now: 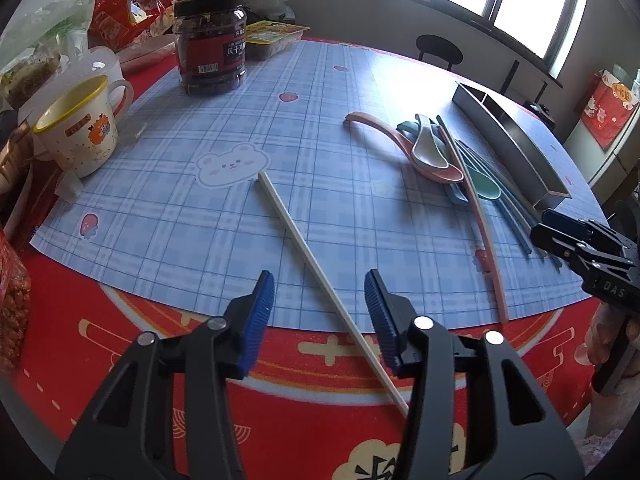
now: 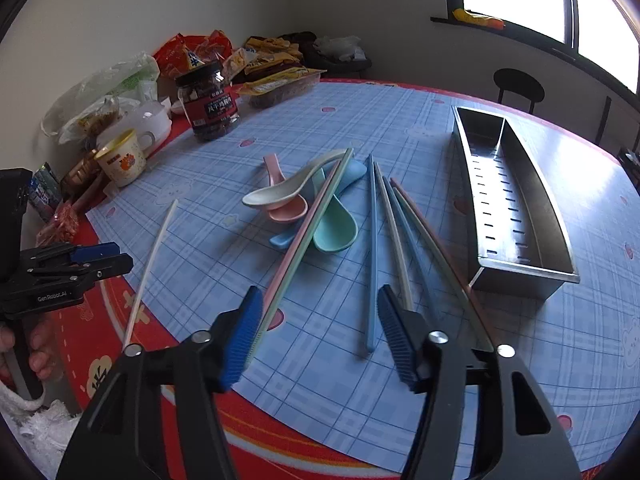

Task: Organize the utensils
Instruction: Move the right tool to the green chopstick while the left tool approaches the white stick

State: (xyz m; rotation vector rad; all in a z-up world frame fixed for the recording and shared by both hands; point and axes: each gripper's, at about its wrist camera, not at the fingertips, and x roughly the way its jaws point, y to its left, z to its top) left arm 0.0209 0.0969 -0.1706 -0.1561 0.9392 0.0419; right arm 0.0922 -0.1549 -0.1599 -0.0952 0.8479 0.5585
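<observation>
Left wrist view: left gripper spread wide, nothing between the blue pads, hovering over the near end of a lone white chopstick. Chopstick runs from the red tablecloth up onto the blue plaid mat, ending just beside a printed bear. Right gripper visible only side-on at the frame edge; jaws close together there, gap not readable.

Right wrist view: right gripper spread, empty, above the near ends of the chopstick bundle. Steel utensil tray seen from above here: long, two compartments split by a lengthwise divider, slotted floor, nothing inside; left view shows only its outer wall. Left of the tray, on the mat: blue chopstick, several more fanned beside it, then a pink-and-green pair laid across the spoon pile. Pile: white spoon atop pink spoon, teal spoon, a blue one mostly covered. White chopstick well apart from the tray, beyond the pile. Left gripper side-on at the frame edge.

Surface: round table, far side from the tray crowded with a dark-lidded jar, yellow-rimmed mug, snack bags. Window and a dark chair behind the tray.

Open mat between white chopstick and pile; tray's near end close to the mat edge.
</observation>
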